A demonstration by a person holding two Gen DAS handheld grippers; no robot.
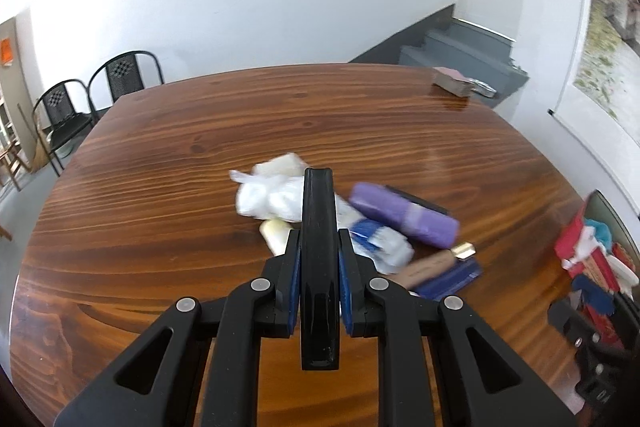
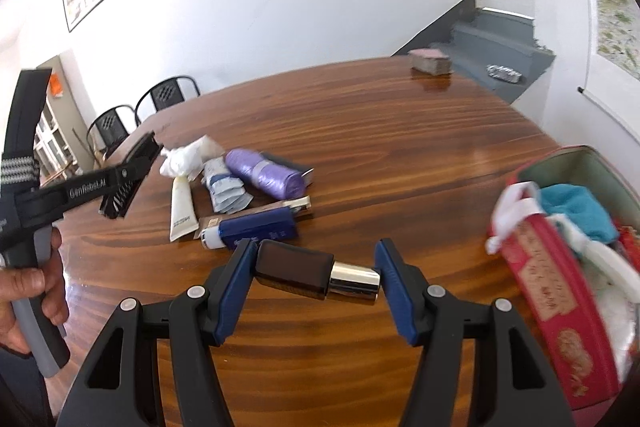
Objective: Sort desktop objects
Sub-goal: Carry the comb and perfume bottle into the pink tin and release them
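Observation:
My left gripper (image 1: 319,243) is shut on a long black comb (image 1: 318,267), held edge-on above the table; it shows in the right wrist view (image 2: 130,173) at the left. My right gripper (image 2: 316,263) is shut on a dark brown bottle with a shiny gold cap (image 2: 316,273), held crosswise above the table. A pile lies mid-table: purple bag roll (image 2: 264,173), white plastic bag (image 2: 180,157), cream tube (image 2: 182,207), blue-white packets (image 2: 226,187), dark blue box (image 2: 260,229). The pile also shows in the left wrist view, with the purple roll (image 1: 404,213).
A red tin box (image 2: 560,291) with cloths and packets stands open at the table's right edge. A small brown block (image 2: 430,61) sits at the far edge. Two black chairs (image 2: 160,103) stand beyond the table at left. Grey stairs (image 2: 492,47) rise behind.

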